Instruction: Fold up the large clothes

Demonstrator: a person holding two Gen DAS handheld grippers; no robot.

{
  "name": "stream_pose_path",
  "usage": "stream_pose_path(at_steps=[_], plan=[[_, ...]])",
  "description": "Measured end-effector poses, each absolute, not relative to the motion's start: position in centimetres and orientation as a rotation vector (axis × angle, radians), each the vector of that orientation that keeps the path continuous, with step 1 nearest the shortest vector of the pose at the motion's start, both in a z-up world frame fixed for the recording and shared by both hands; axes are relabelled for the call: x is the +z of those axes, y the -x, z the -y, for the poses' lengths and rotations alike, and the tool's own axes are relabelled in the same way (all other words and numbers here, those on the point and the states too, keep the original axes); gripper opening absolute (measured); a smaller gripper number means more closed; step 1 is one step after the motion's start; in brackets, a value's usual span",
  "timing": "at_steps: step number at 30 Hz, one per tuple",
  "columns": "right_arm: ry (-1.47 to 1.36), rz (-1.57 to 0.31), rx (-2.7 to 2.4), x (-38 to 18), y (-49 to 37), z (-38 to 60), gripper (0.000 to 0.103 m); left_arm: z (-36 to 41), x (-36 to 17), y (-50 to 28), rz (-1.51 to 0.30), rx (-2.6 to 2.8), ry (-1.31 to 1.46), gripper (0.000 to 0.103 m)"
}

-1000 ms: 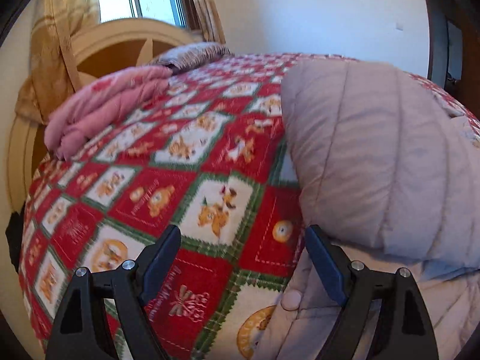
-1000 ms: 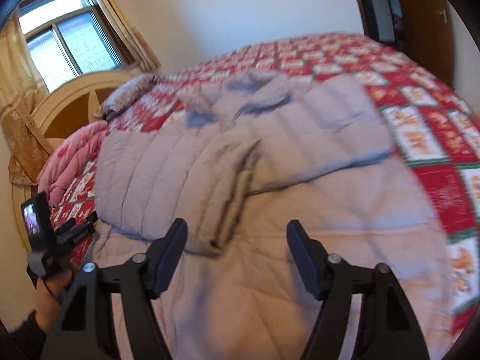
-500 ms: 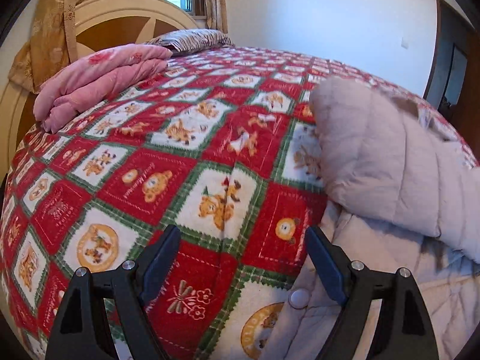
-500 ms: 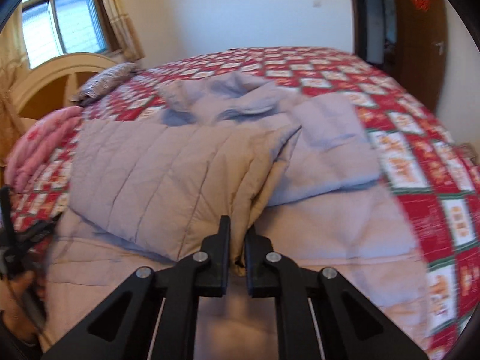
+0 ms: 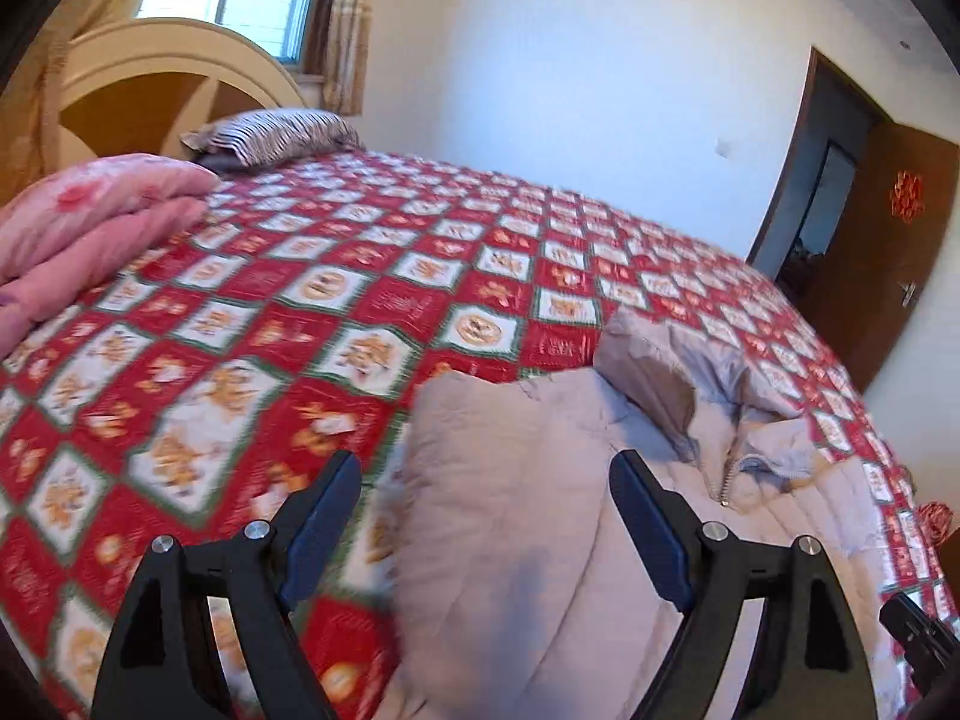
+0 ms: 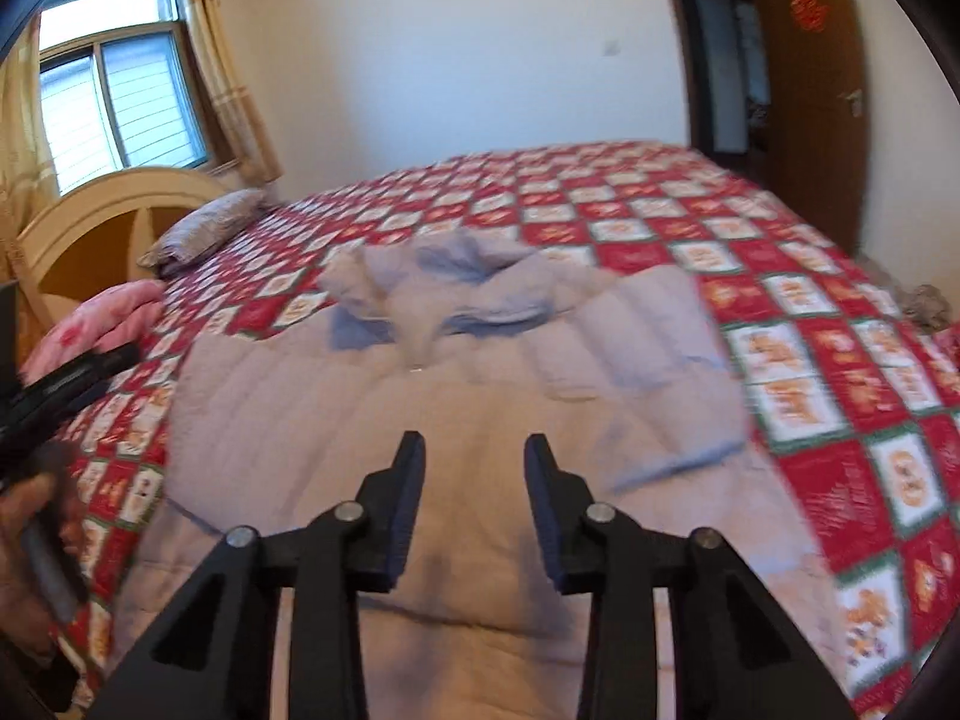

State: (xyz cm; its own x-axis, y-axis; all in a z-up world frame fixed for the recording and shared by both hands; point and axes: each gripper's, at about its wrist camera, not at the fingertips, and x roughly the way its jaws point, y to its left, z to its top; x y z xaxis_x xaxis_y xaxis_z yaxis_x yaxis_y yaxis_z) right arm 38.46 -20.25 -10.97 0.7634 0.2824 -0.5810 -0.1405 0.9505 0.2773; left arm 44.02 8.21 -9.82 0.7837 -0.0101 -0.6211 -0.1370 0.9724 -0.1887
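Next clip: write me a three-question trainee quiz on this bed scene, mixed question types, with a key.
1. True or false: the right gripper is clamped on the pale grey quilted jacket.
2. Which lies nearest the cream wooden headboard? A) folded pink blanket B) striped pillow C) the jacket's zip
3. Fill in: the jacket lies on a red, white and green ____ bedspread.

Key: 1 false, its jaws stand apart with nothing between them; 2 B; 3 checked.
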Motion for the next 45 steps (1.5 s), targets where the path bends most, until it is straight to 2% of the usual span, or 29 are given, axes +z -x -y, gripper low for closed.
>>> stream_pose_path(at_steps=[6,12,25,45], plan=[[-0.153,-0.781,0.209,-15.8,-42.5,18.0,0.037,-6.1,-17.2,-48.1,-0.838,0.115,0.160,0.085],[-0.166,-0.773,0.225,-18.8,-41.9,18.6,0.034,-6.6,-19.7,-48.5,-0.870,0.091,0.219,0.095],[-0.137,-0.795,0.197,-19.5,-42.4,18.0,0.032,-5.7,-20.3,-48.4,-0.889,0.142,0.152,0.101],[-0.079,-0.788,0.151,-19.8,-42.4,17.1,0.031,-5.5,-20.4,-48.6,-0.884,0.159,0.132,0.102]])
